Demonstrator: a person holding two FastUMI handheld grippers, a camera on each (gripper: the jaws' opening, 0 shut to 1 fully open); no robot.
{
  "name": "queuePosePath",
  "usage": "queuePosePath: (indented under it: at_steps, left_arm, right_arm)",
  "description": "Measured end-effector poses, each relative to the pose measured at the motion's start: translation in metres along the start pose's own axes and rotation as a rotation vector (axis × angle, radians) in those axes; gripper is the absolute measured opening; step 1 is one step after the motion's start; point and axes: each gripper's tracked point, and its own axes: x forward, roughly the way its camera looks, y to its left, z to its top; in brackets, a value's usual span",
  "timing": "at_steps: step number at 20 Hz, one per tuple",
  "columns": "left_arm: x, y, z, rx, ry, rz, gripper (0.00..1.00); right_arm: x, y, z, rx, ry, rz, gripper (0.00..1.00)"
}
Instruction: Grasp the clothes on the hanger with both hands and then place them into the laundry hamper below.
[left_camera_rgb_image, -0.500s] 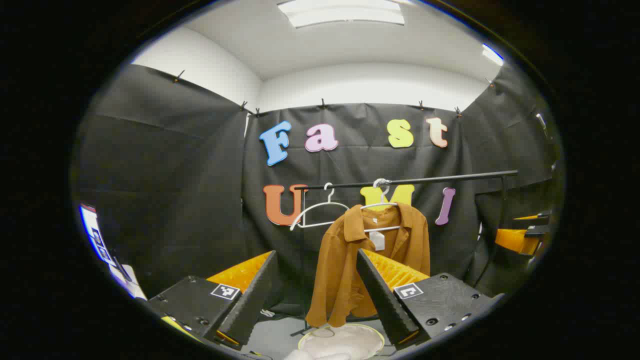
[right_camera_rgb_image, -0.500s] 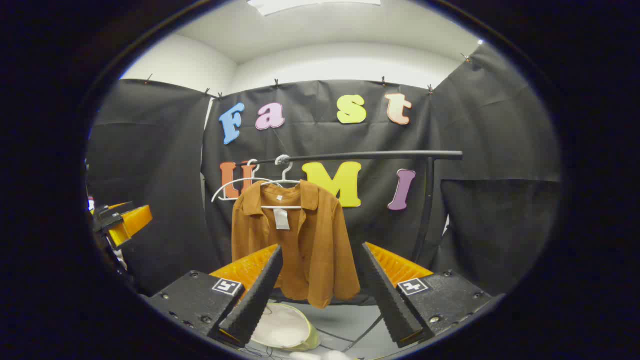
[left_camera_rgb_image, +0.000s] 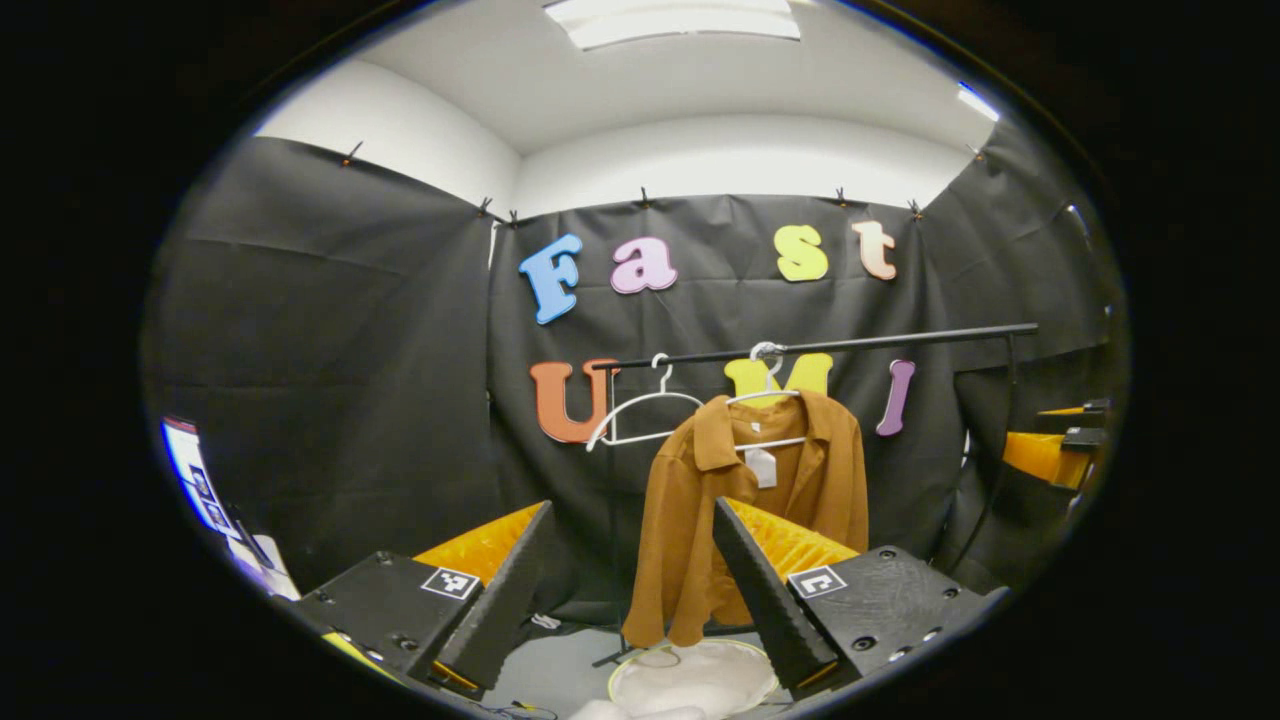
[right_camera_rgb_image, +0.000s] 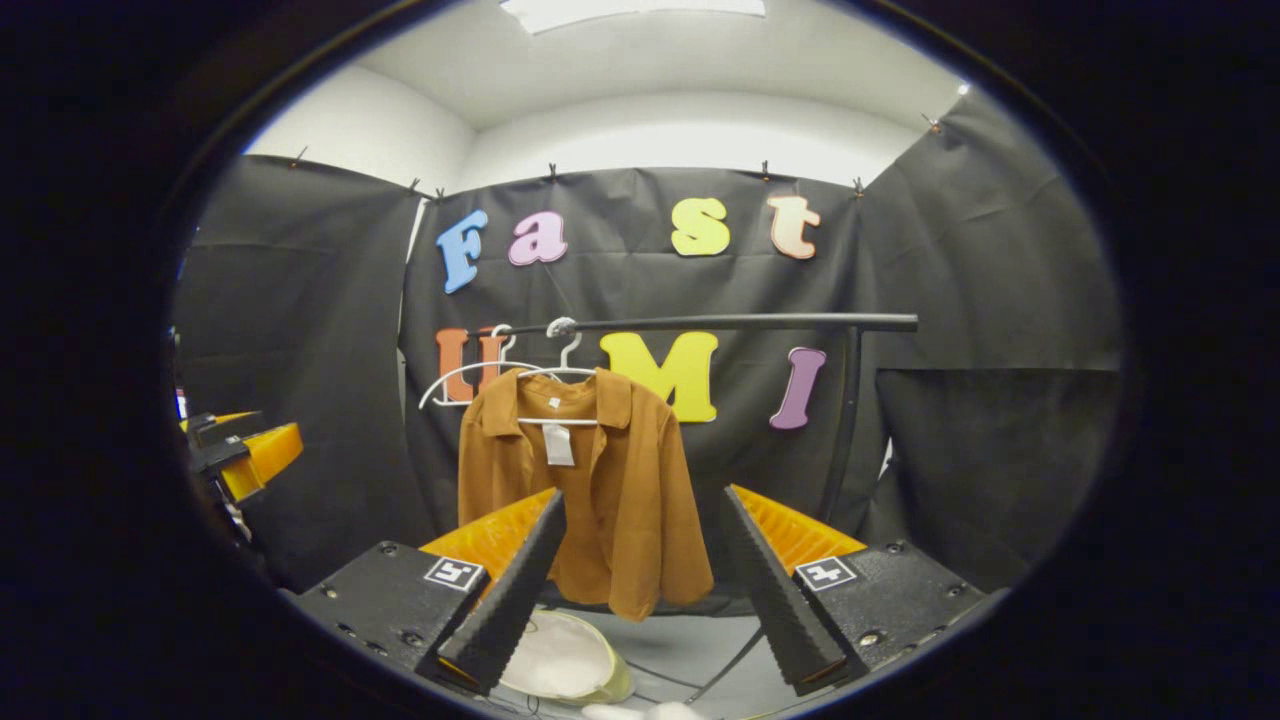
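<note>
A brown shirt (left_camera_rgb_image: 690, 520) (right_camera_rgb_image: 620, 480) hangs on a white hanger (left_camera_rgb_image: 765, 395) (right_camera_rgb_image: 565, 370) from a black rail (left_camera_rgb_image: 850, 345) (right_camera_rgb_image: 740, 322). Below it on the floor sits a round white laundry hamper (left_camera_rgb_image: 700, 675) (right_camera_rgb_image: 565, 655). My left gripper (left_camera_rgb_image: 630, 590) is open, some way in front of the shirt, with nothing between its fingers. My right gripper (right_camera_rgb_image: 640, 580) is open too, well short of the shirt's hem. The left gripper (right_camera_rgb_image: 240, 455) also shows far off at the left edge of the right gripper view, and the right gripper (left_camera_rgb_image: 1050, 450) at the right edge of the left gripper view.
An empty white hanger (left_camera_rgb_image: 640, 415) (right_camera_rgb_image: 470, 375) hangs left of the shirt on the same rail. The rail's black upright (right_camera_rgb_image: 850, 420) stands at the right. A screen (left_camera_rgb_image: 195, 480) glows at the far left. Grey floor (right_camera_rgb_image: 690, 650) lies around the hamper.
Both views have shifted slightly: in the left gripper view the rail and shirt sit a bit higher, in the right gripper view a bit lower. Both grippers stay open.
</note>
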Motion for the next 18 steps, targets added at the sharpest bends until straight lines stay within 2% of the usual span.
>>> queuePosePath:
  at_steps: [4, 8, 10, 12, 13, 14, 18]
  left_arm:
    - [0.003, -0.013, -0.008, 0.015, 0.012, -0.049, 0.97]
    - [0.017, -0.016, -0.019, 0.023, 0.009, -0.029, 1.0]
    - [0.029, -0.028, -0.027, 0.014, 0.011, -0.043, 1.0]
    - [0.046, -0.041, -0.032, -0.012, -0.007, -0.072, 1.0]
    - [0.056, -0.046, -0.037, -0.03, -0.011, -0.075, 0.96]
    - [0.067, -0.049, -0.042, -0.043, -0.014, -0.067, 1.0]
    - [0.111, -0.066, -0.05, -0.02, -0.077, -0.041, 1.0]
  right_arm:
    - [0.002, -0.008, -0.008, -0.016, 0.008, -0.028, 0.99]
    - [0.013, -0.013, -0.015, -0.022, 0.016, -0.029, 0.99]
    - [0.025, -0.016, -0.022, -0.019, 0.022, -0.025, 0.98]
    - [0.042, -0.012, -0.029, -0.01, 0.026, 0.005, 0.99]
    - [0.052, -0.009, -0.032, -0.009, 0.029, 0.027, 0.98]
    - [0.063, -0.007, -0.036, -0.007, 0.033, 0.048, 0.98]
    - [0.119, 0.002, -0.053, 0.001, 0.062, 0.124, 0.98]
